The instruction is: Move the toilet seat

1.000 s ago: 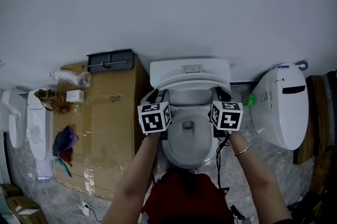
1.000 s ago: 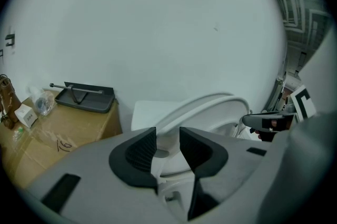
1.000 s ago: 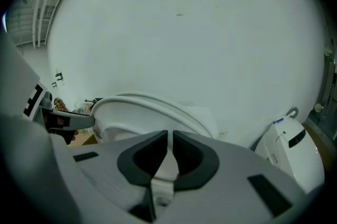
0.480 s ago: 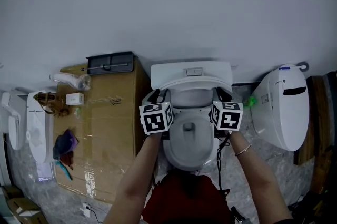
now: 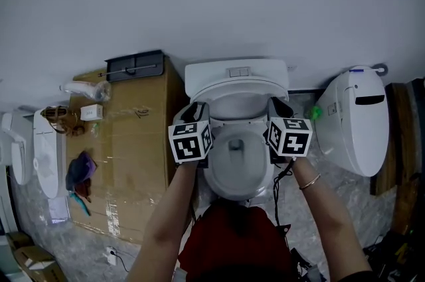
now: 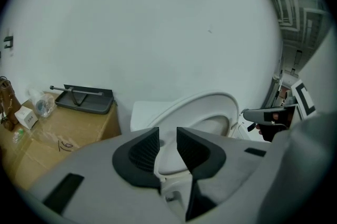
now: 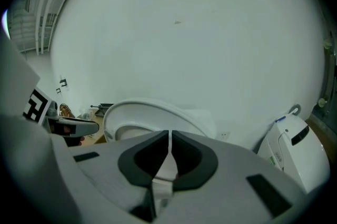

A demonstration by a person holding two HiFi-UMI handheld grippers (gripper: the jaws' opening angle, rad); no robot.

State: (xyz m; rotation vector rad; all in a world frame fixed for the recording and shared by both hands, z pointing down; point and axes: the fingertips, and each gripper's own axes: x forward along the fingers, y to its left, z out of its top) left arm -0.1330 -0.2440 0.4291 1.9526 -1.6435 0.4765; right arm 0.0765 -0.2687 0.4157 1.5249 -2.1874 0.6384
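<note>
The white toilet seat (image 5: 236, 89) stands partly raised over the bowl (image 5: 234, 171), tilted up toward the tank. My left gripper (image 5: 196, 111) is at the seat's left rim. In the left gripper view its jaws (image 6: 167, 145) have just been closing, and the white seat rim (image 6: 210, 104) runs down into the gap between them. My right gripper (image 5: 277, 108) is at the right rim. In the right gripper view its jaws (image 7: 169, 146) are nearly together, with a thin white edge of the seat (image 7: 142, 109) between the pads.
A cardboard box (image 5: 129, 141) stands left of the toilet with a black tray (image 5: 136, 65), a bottle (image 5: 83, 89) and small items on it. A second white toilet (image 5: 355, 128) stands at the right. The tank (image 5: 236, 71) backs onto a plain white wall.
In the head view the seat's arc and both grippers sit slightly higher than before, and more of the bowl's inside shows. The left jaws have narrowed.
</note>
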